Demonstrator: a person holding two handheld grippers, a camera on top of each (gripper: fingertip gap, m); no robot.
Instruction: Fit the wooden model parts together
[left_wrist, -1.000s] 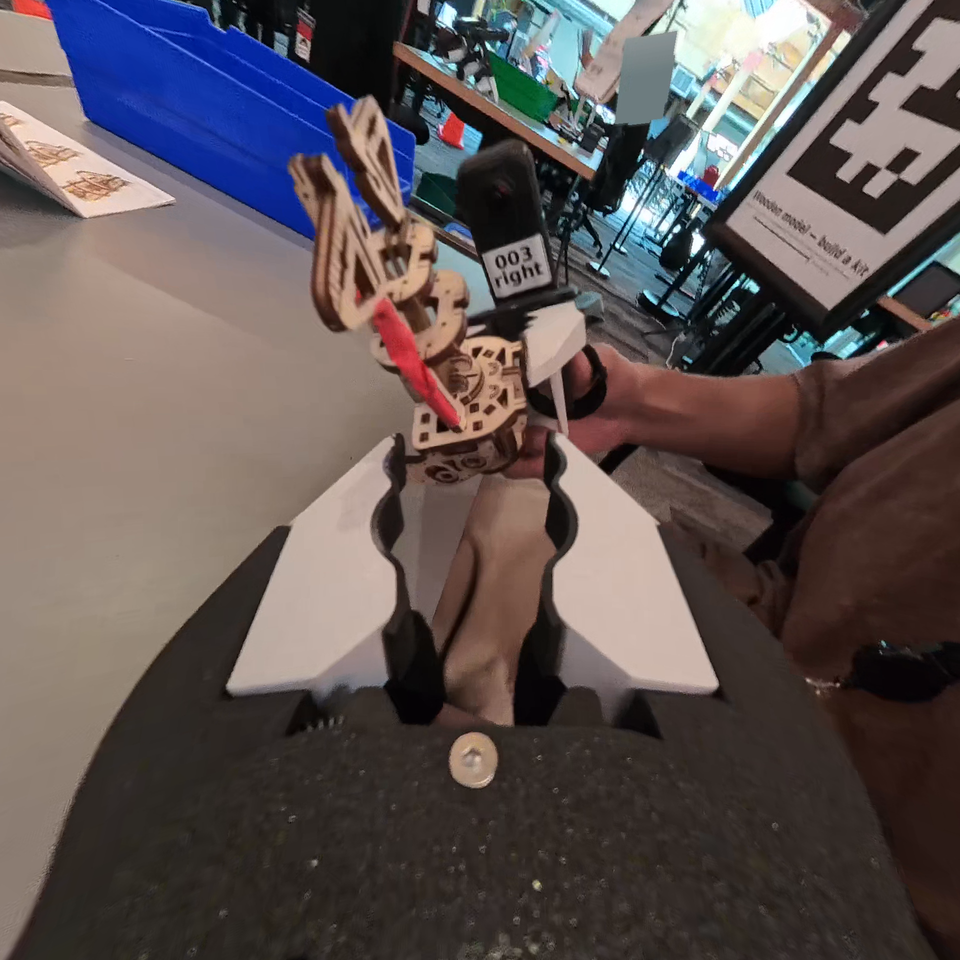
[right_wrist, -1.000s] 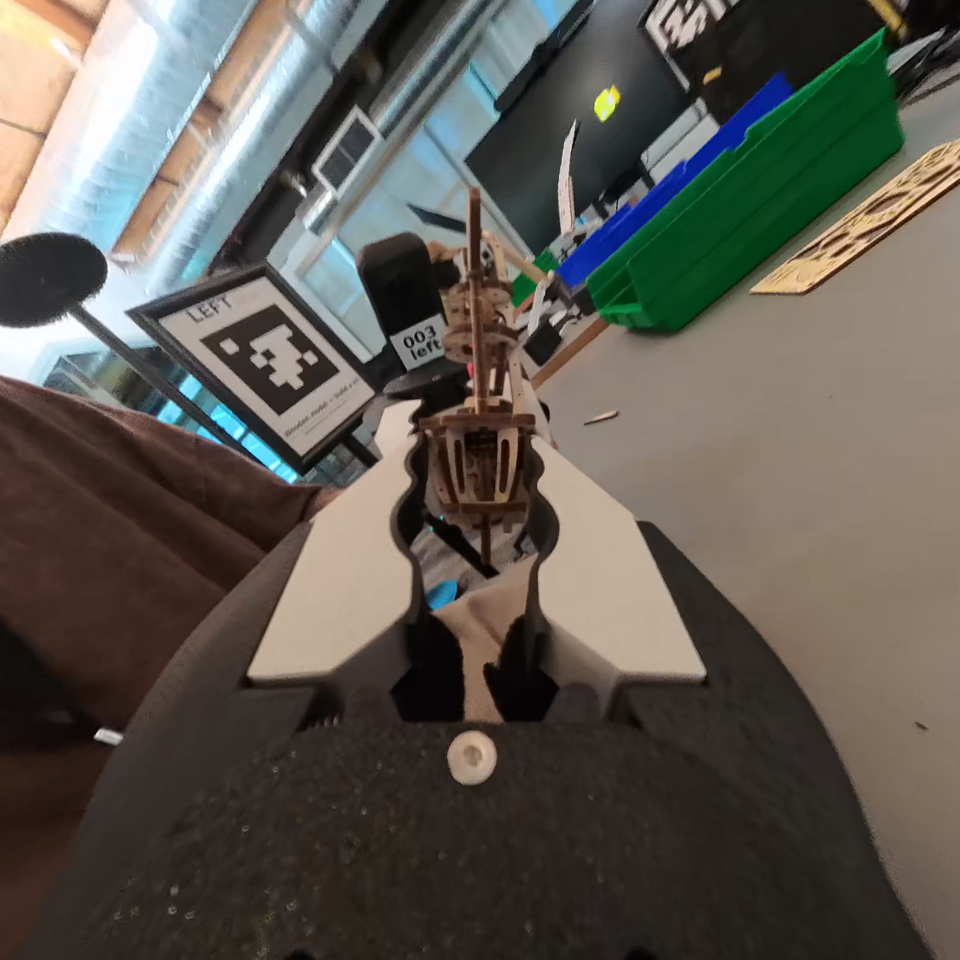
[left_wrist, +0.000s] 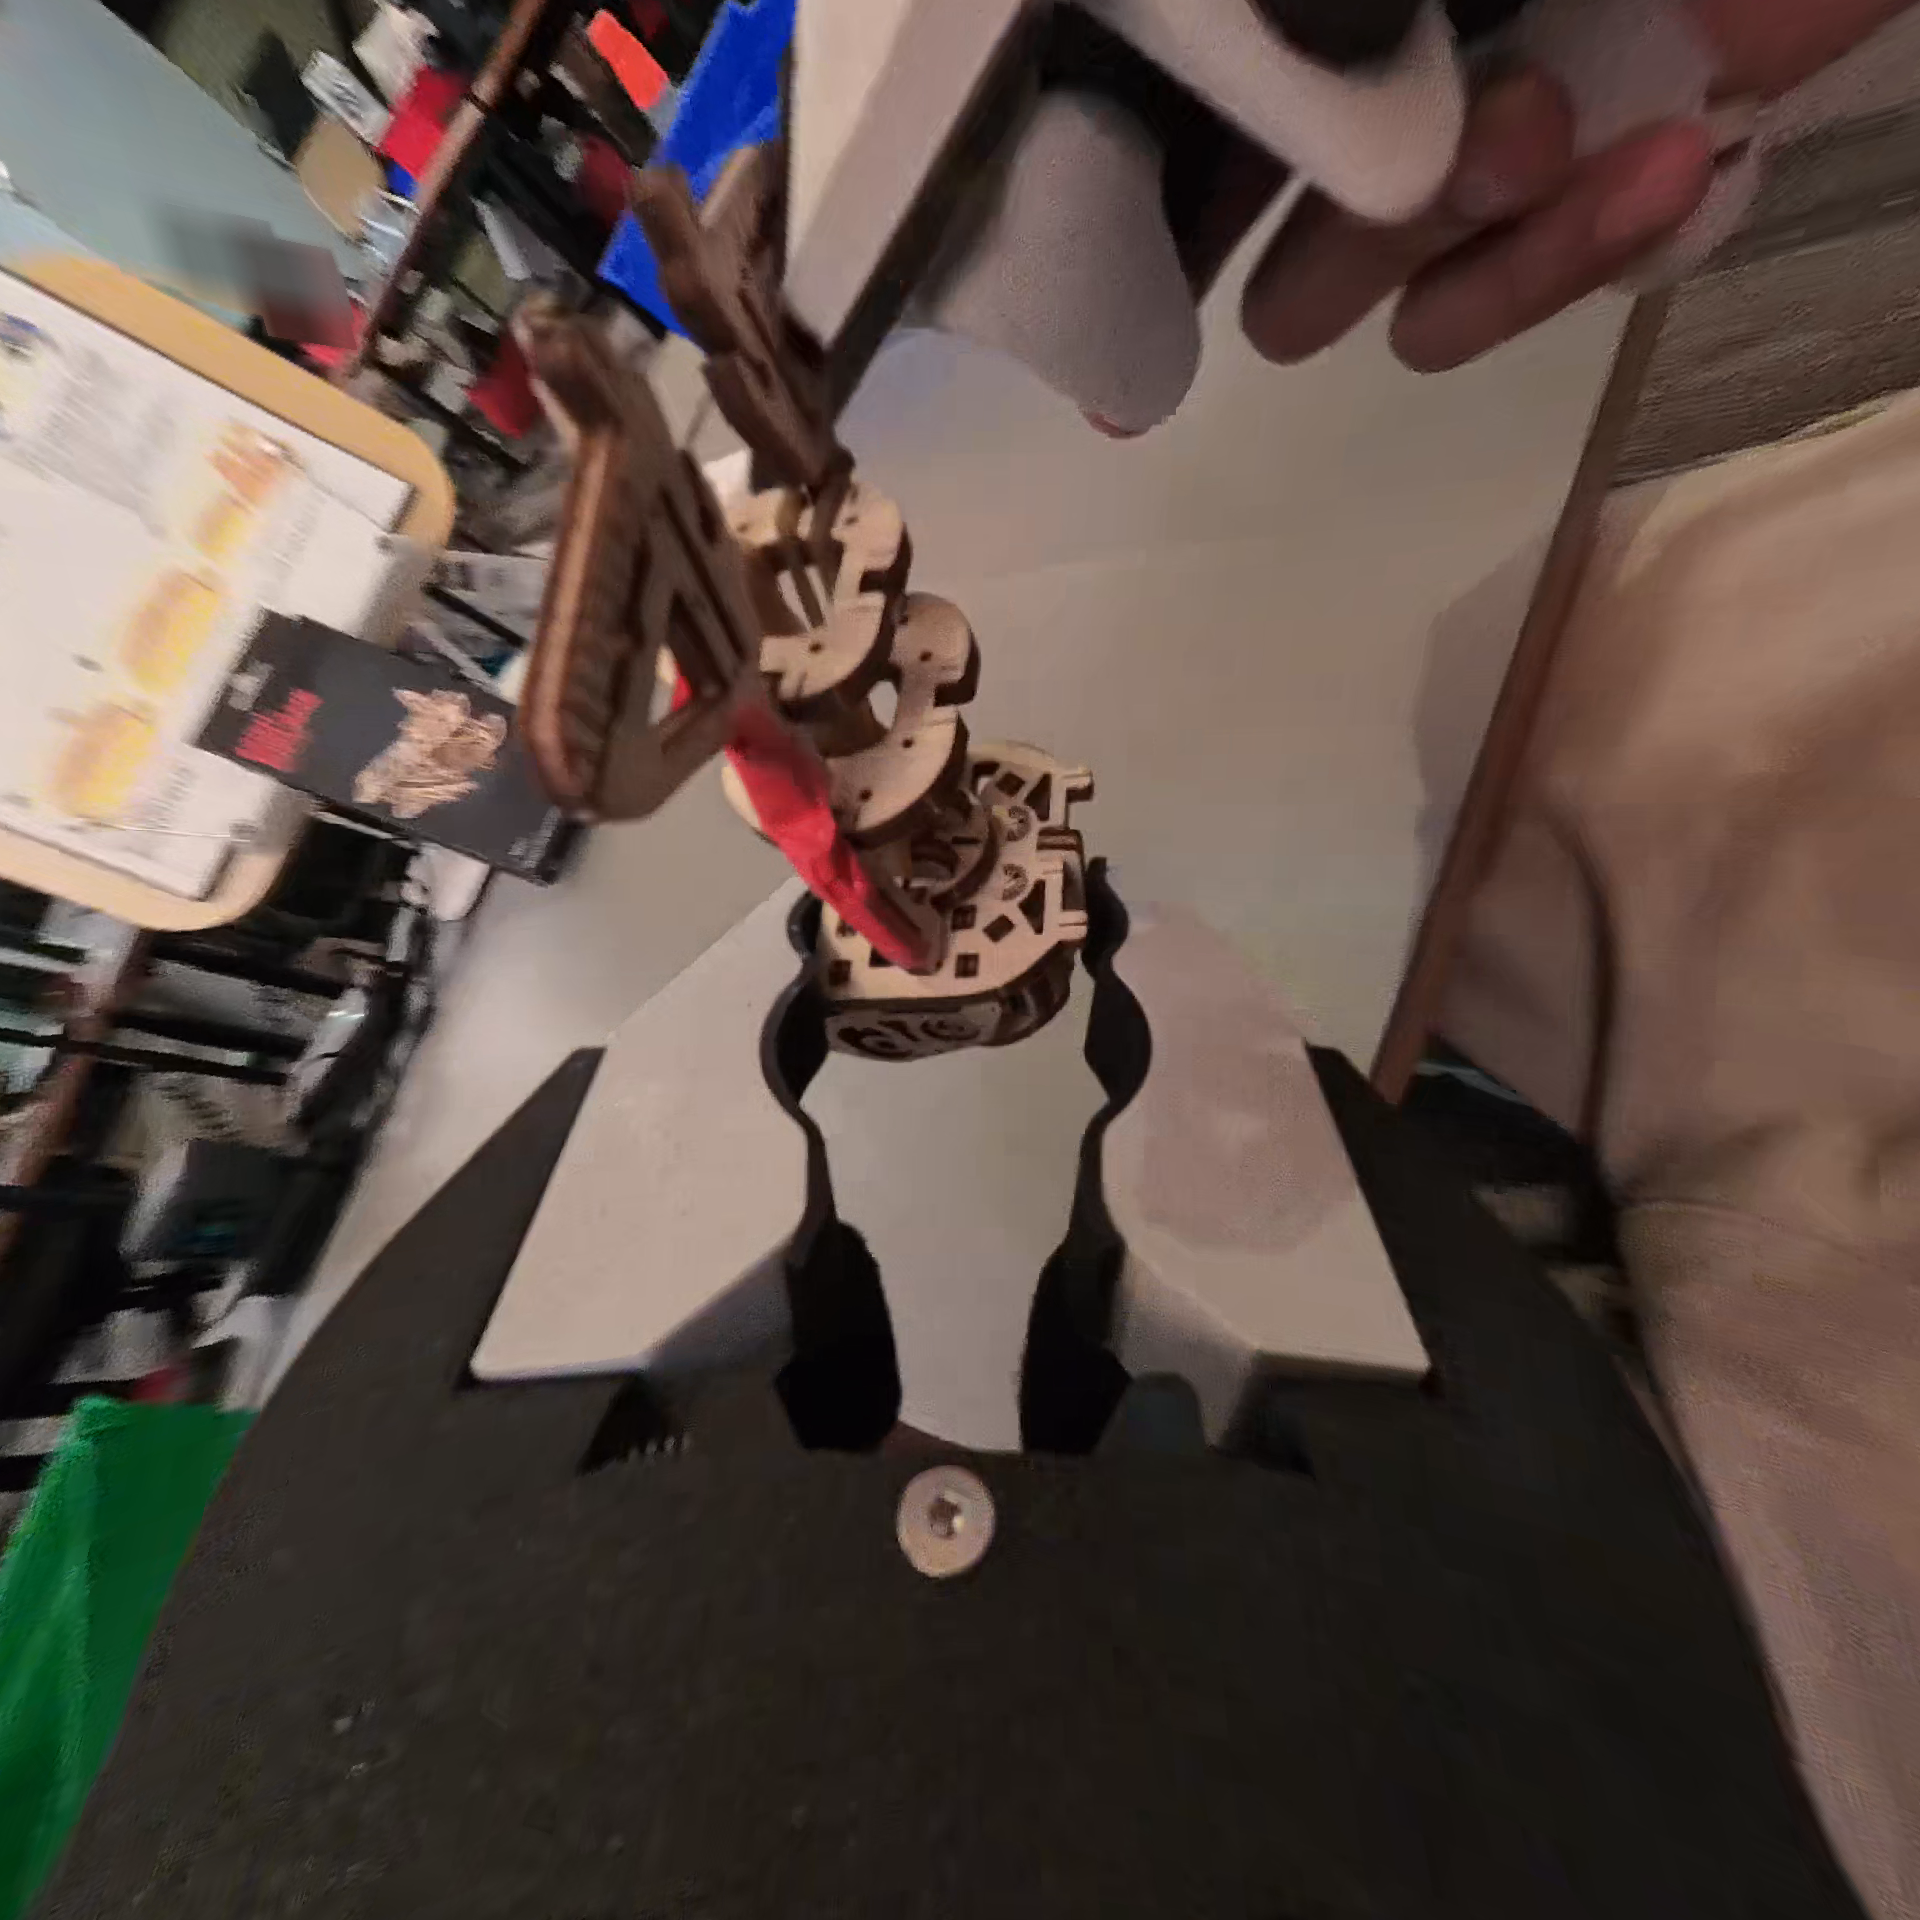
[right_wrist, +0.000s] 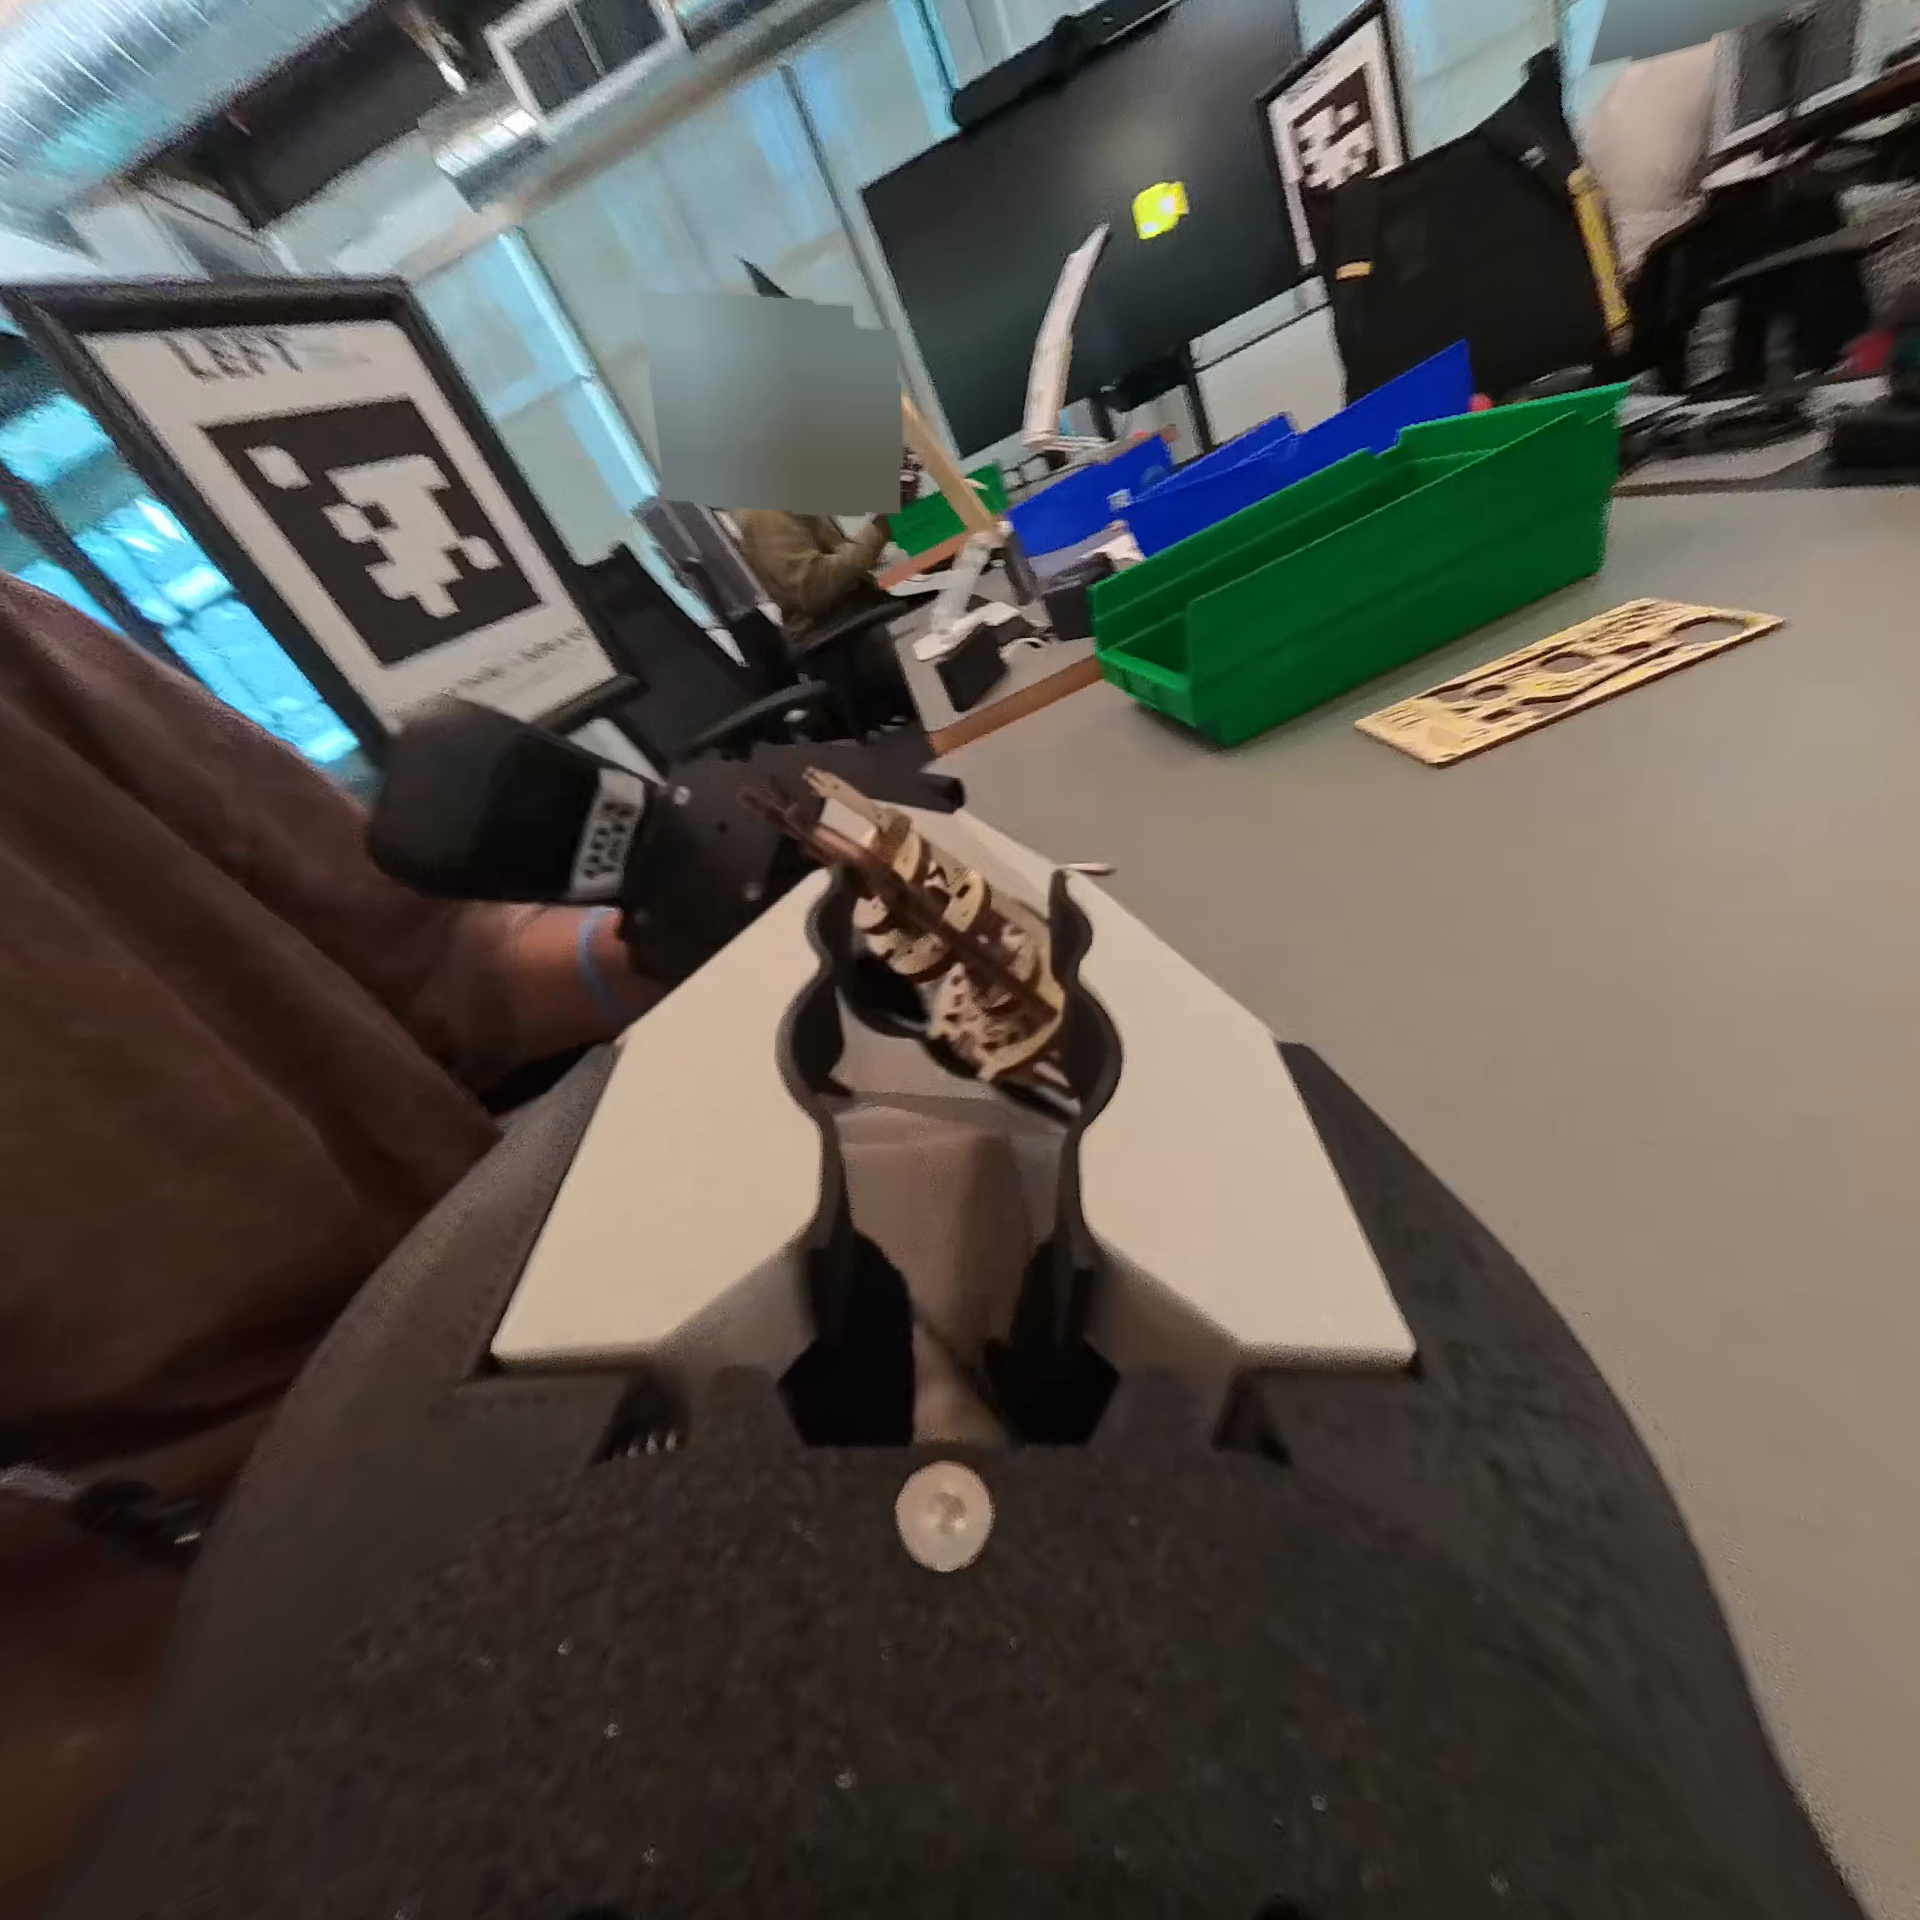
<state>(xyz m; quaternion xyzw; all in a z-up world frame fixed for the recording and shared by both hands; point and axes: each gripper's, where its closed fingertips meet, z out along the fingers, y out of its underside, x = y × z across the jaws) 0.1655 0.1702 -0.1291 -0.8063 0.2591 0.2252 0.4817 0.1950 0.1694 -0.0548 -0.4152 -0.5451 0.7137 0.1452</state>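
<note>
1. Wooden model (left_wrist: 935, 831), a pale laser-cut plywood ship-like build with stacked round discs, darker lattice pieces at its top and a red strip (left_wrist: 821, 821) across its middle, is off the grey table (right_wrist: 1455, 1039) and sits between the two tools.
2. A second ago the two tools faced each other at some distance, with the model standing upright in the right wrist view. Now the model leans sharply over to the left in that view, and the right tool fills the top of the left wrist view, close above the lattice end.
3. I judge this to be a turn of the whole build to bring another face round for the next part. No loose part is in either tool, so nothing new is being fitted at this instant.
4. The left gripper (left_wrist: 945, 956) is closed at a narrow gap on the model's rounded base, with both pads against it.
5. The right gripper (right_wrist: 945, 935) has its white fingers on either side of the model's upper section. I cannot tell whether they are pressing on it.
6. The left tool points up towards the person's right hand (left_wrist: 1455, 260). The right tool points out low over the table.
</note>
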